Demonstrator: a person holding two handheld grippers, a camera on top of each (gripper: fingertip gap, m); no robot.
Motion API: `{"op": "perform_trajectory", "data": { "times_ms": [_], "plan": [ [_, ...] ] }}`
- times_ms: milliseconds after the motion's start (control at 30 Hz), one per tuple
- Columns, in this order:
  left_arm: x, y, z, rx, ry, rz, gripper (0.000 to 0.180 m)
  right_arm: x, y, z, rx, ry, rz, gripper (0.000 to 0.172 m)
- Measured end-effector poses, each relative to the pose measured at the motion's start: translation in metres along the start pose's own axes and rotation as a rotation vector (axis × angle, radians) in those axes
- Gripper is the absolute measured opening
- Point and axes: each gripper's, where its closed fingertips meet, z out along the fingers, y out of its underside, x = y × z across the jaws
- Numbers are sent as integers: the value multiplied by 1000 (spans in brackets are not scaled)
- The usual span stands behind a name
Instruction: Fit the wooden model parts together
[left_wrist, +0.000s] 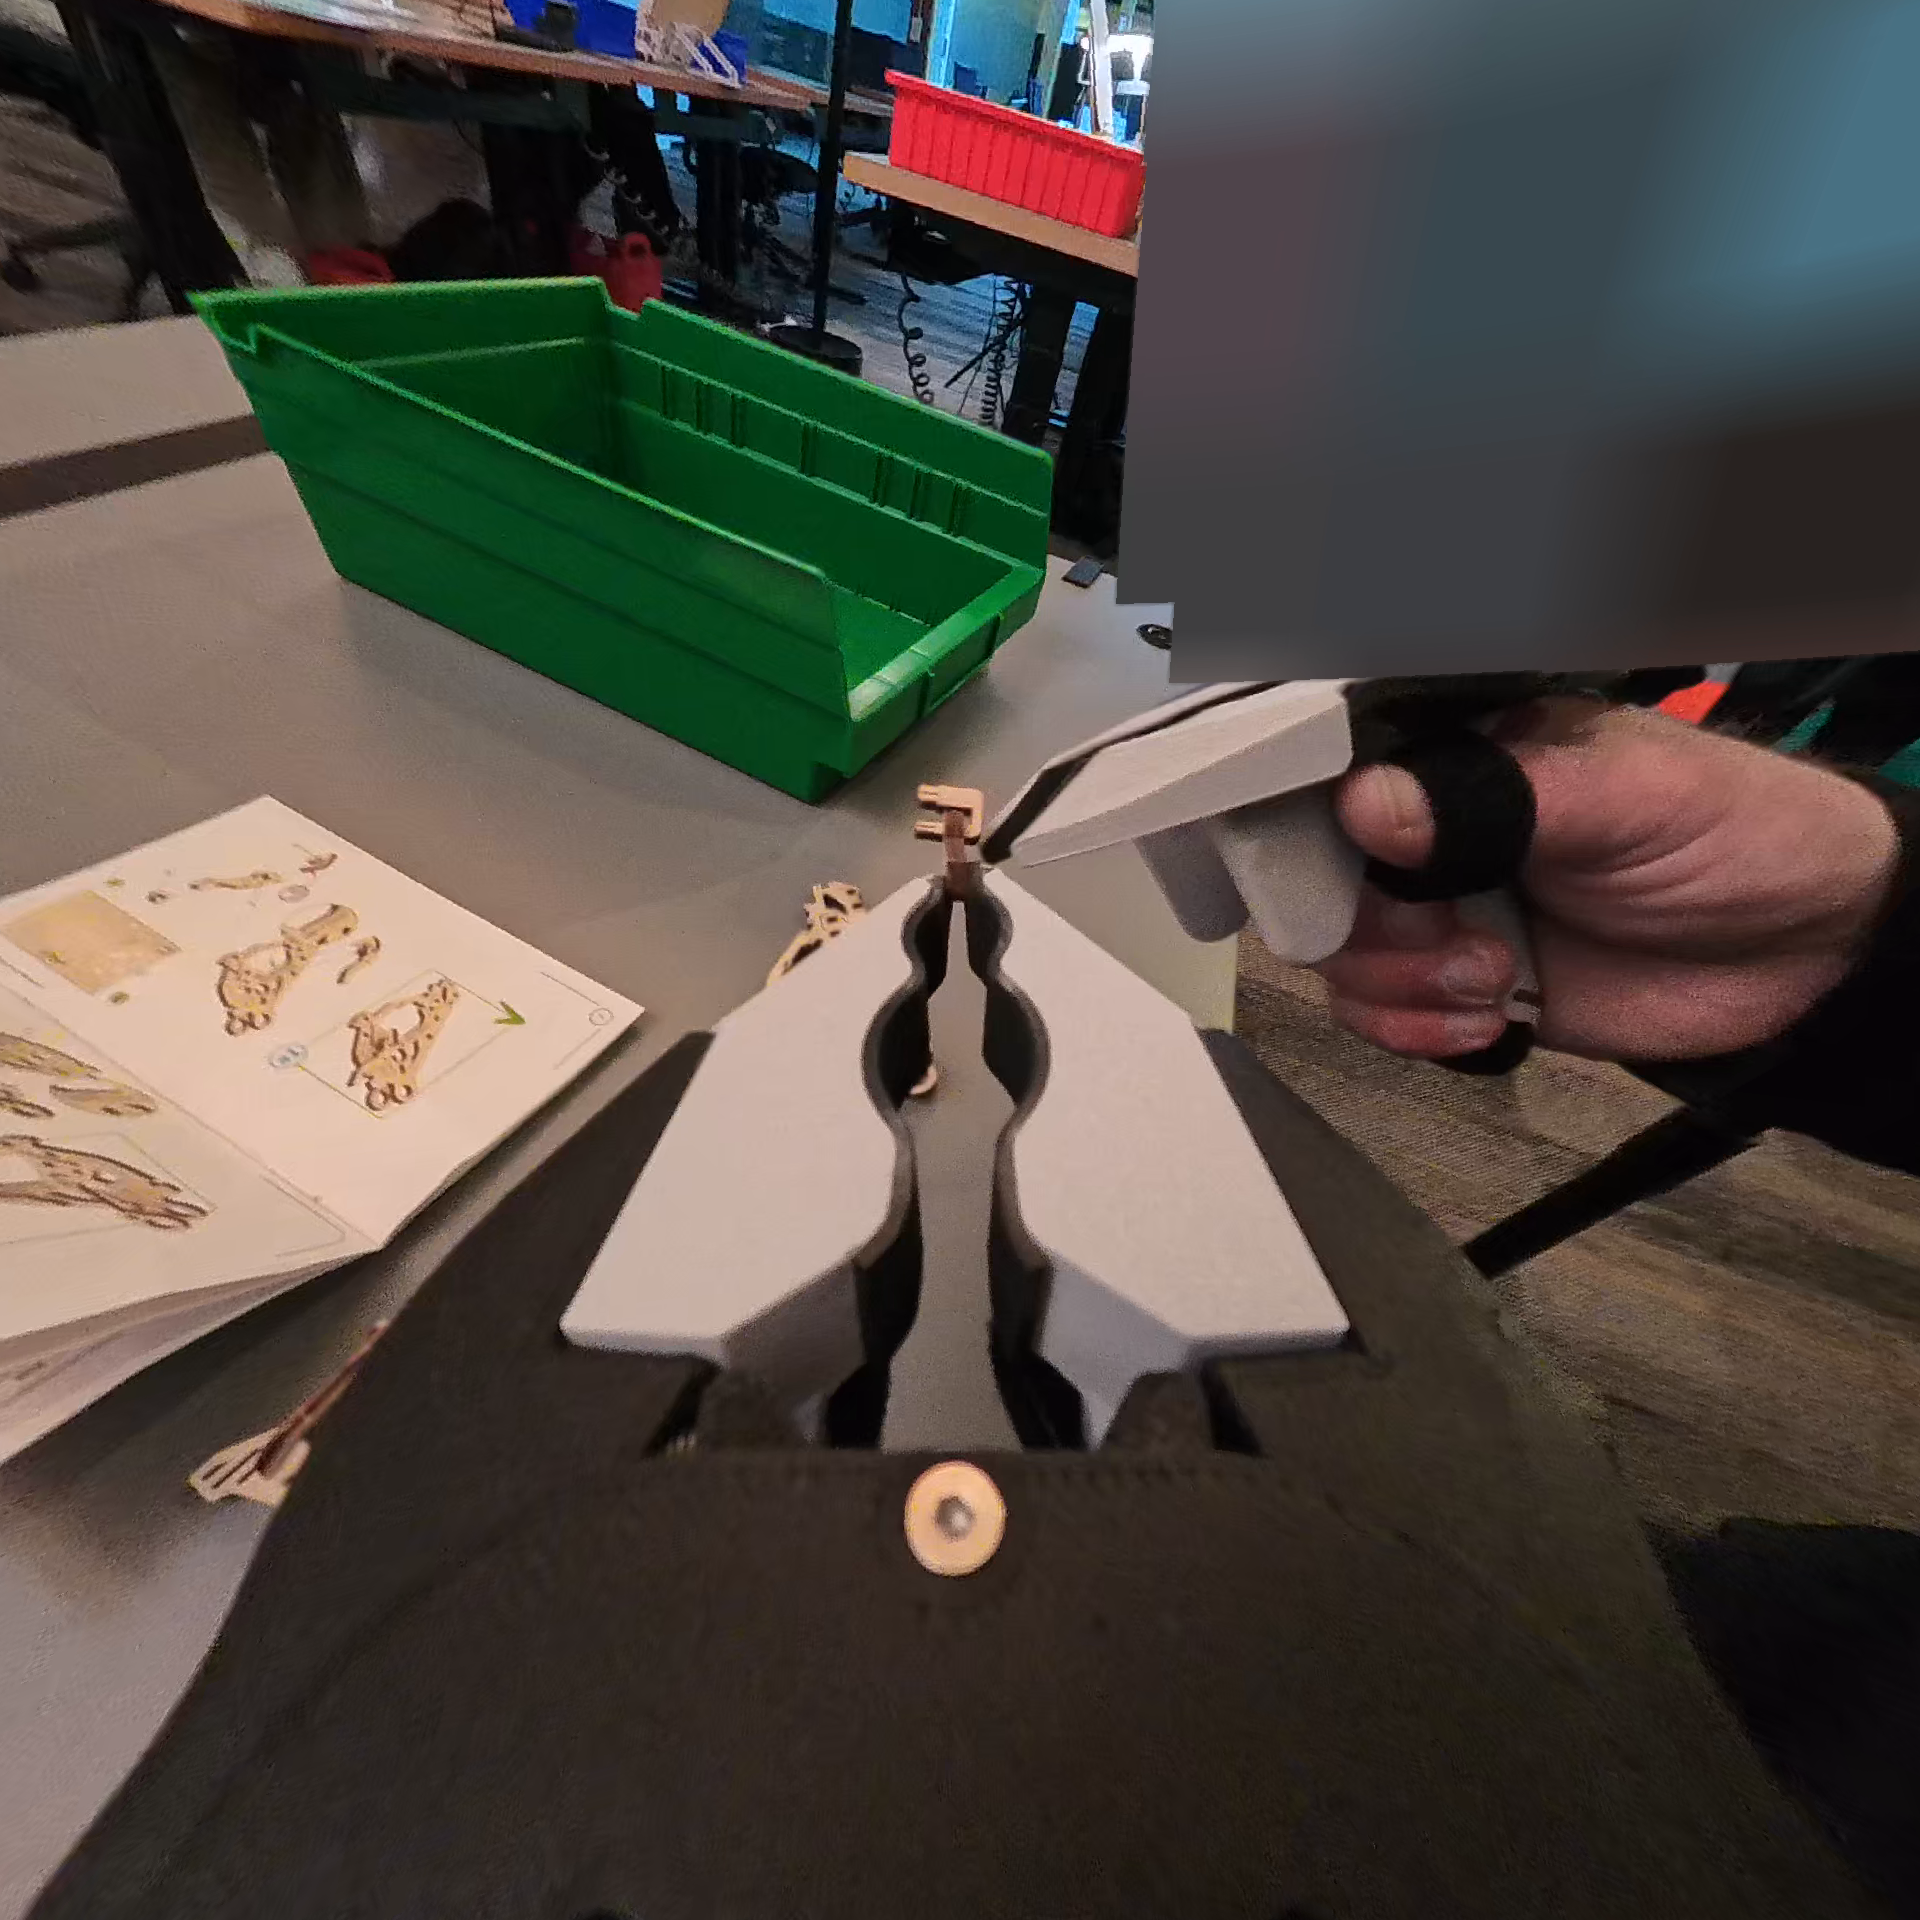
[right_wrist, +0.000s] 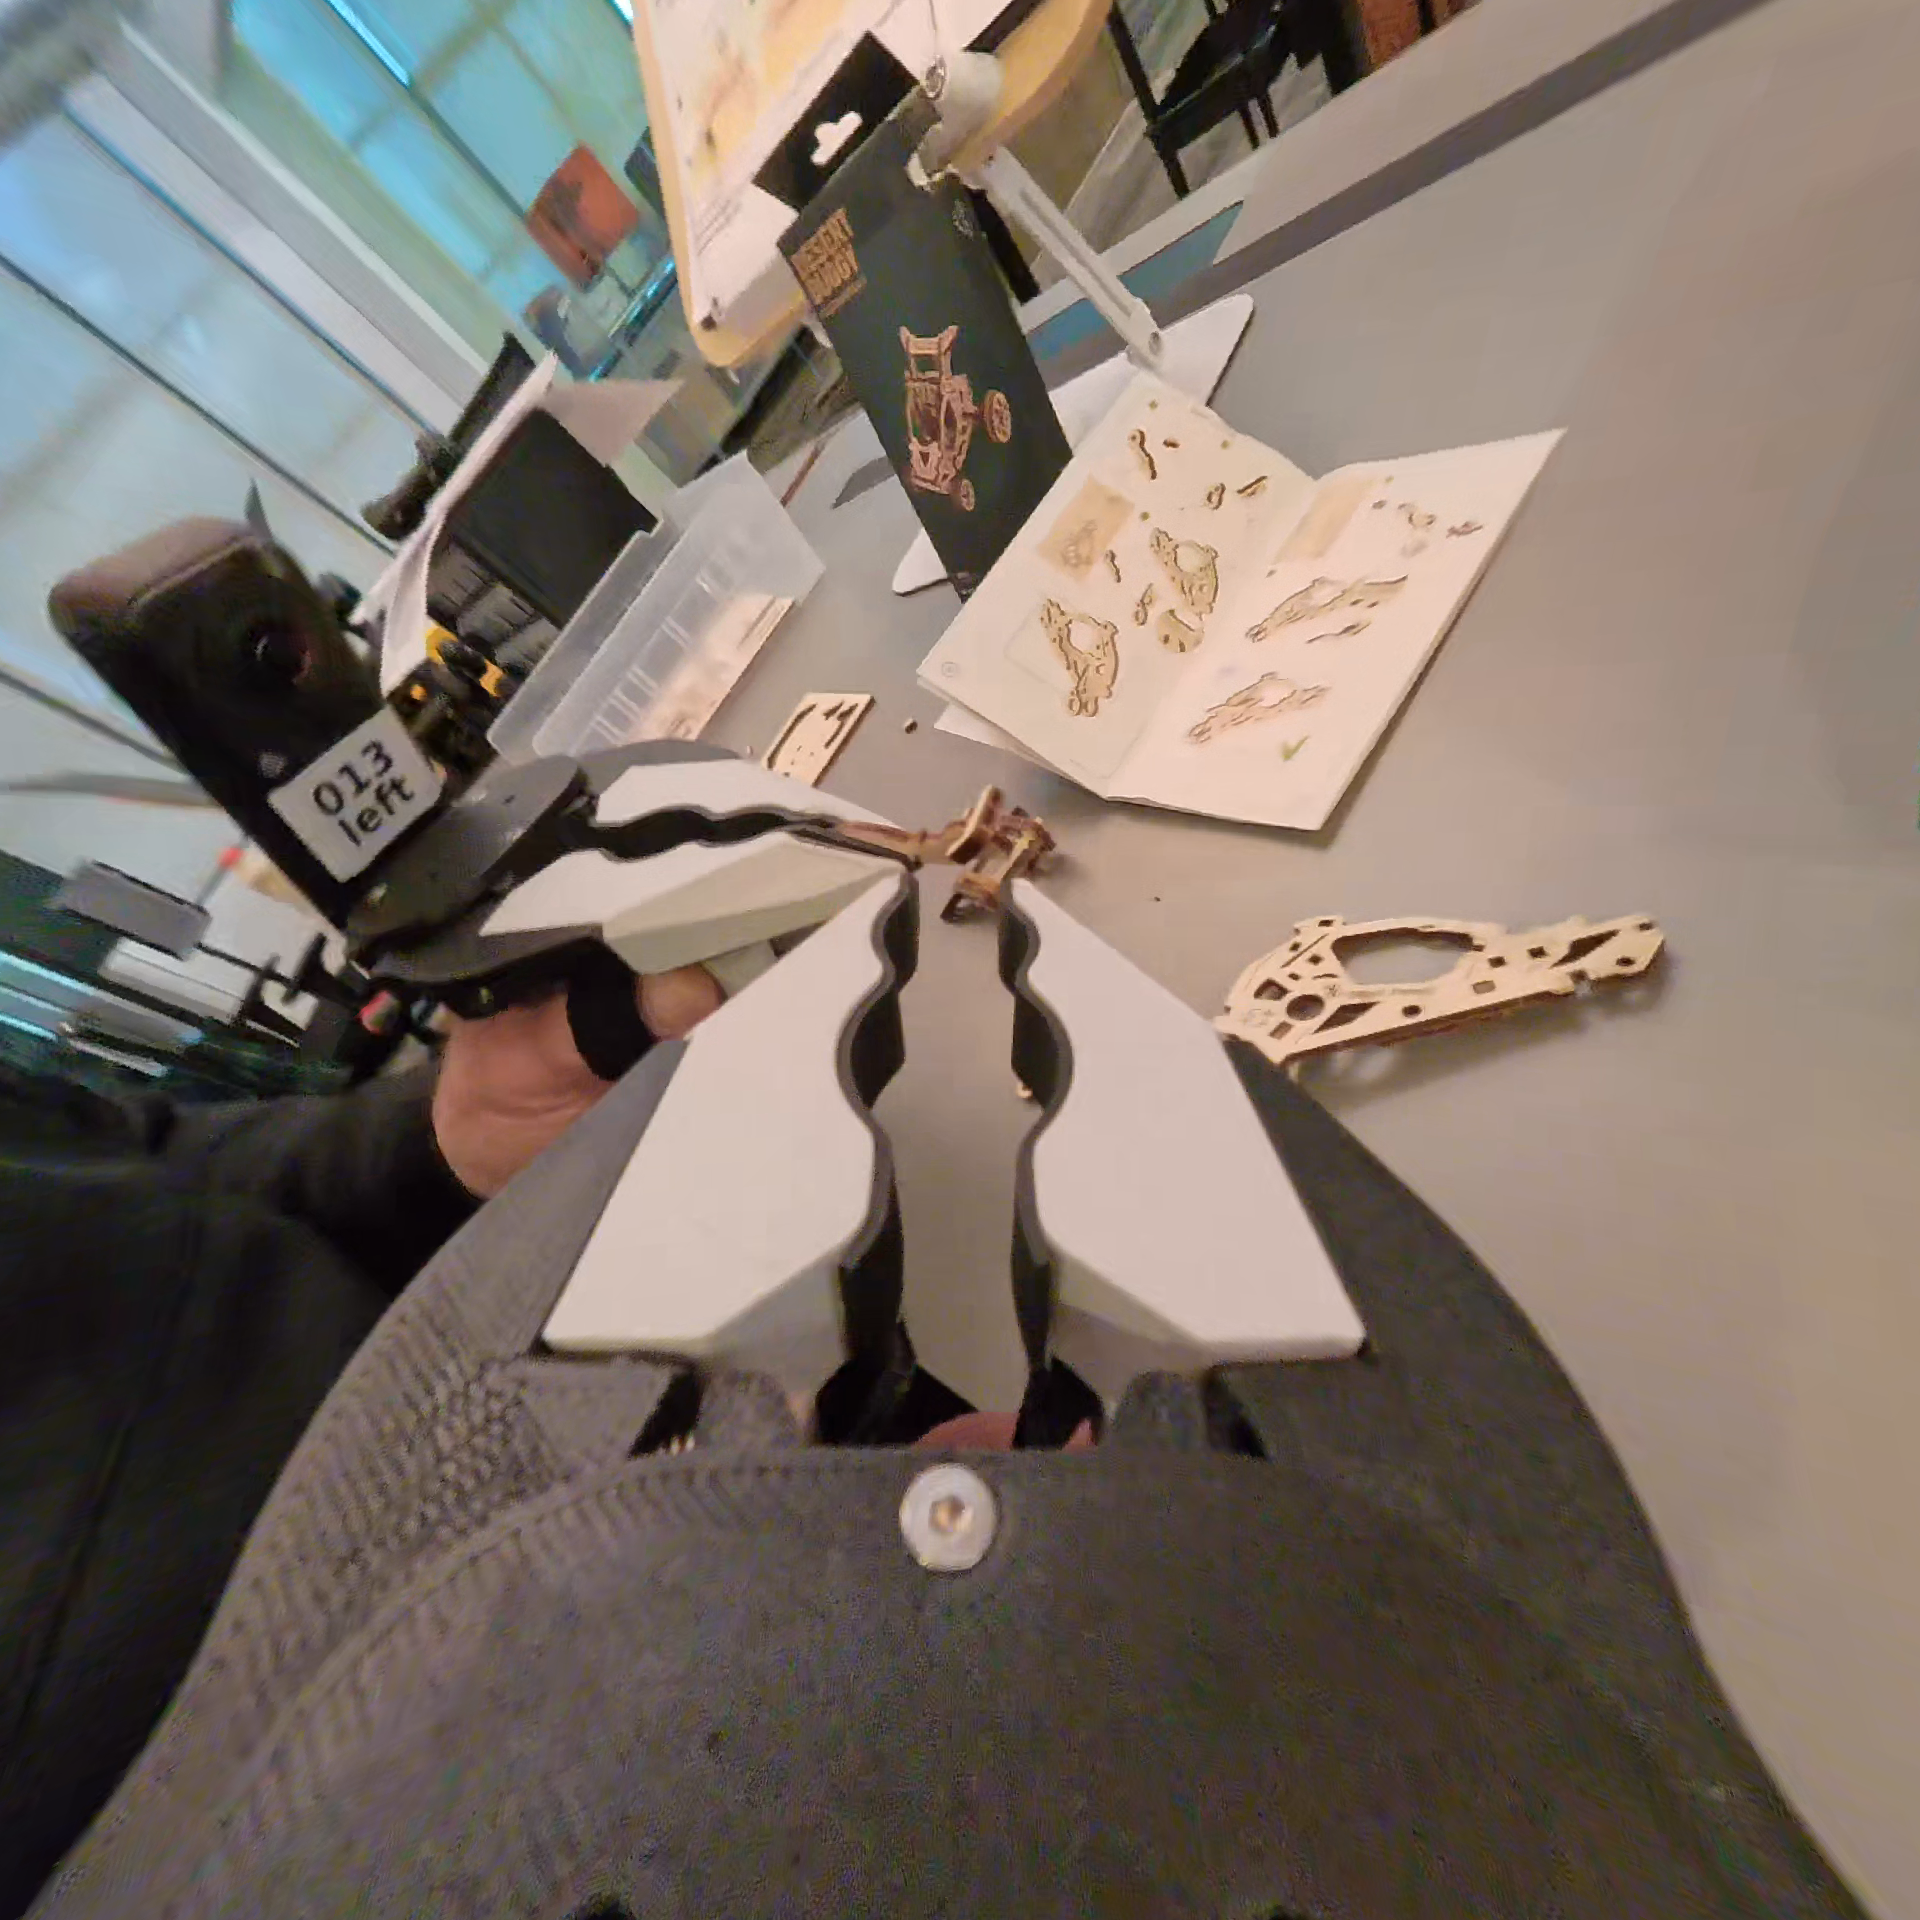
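1. Black gripper bodies fill the bottom of both wrist views, each with two grey fingers reaching forward over a grey table (left_wrist: 312, 665).
2. Left gripper (left_wrist: 954, 883): its fingertips are clenched on a thin wooden strip that stands up between them. That strip belongs to a small wooden assembly (right_wrist: 987, 842), a cluster of joined pieces jutting out past the fingertips and held above the table.
3. Right gripper (right_wrist: 956, 904): its fingers stand apart with a clear gap and press on nothing. Their tips sit just beside the small wooden assembly, one on each side of its lower end. Seen from the left wrist view, the tips come in from the right, almost touching the top of the assembly.
4. A hand (left_wrist: 1621, 894) grips the right gripper's handle, to the right of the assembly.
5. A flat wooden frame piece (right_wrist: 1444, 982) with many cut-out holes lies on the table, to the right of the assembly.
6. An open instruction booklet (right_wrist: 1247, 623) lies flat beyond the assembly.
7. A small wooden sheet (right_wrist: 816, 732) lies near the booklet, left of it.
8. A green bin (left_wrist: 644, 520) sits on the table, well beyond the assembly in the left wrist view.
9. A dark package card (right_wrist: 925, 374) stands upright behind the booklet.
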Motion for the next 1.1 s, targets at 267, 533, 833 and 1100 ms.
{"op": "perform_trajectory", "data": {
  "times_ms": [267, 533, 833, 1100],
  "plan": [
    [3, 2, 1, -7, -43, 131, 0, 3, -4, 4, 62, -24, 156, 9],
    [1, 6, 2, -8, -46, 146, 1, 4, -4, 5, 76, -12, 164, 1],
    [-2, 4, -1, 9, -38, 119, 1, 2, -5, 8, 86, -27, 163, 0],
    [-2, 2, -1, 23, -41, 105, 1, 2, -7, 7, 115, -47, 209, 4]
  ]
}}
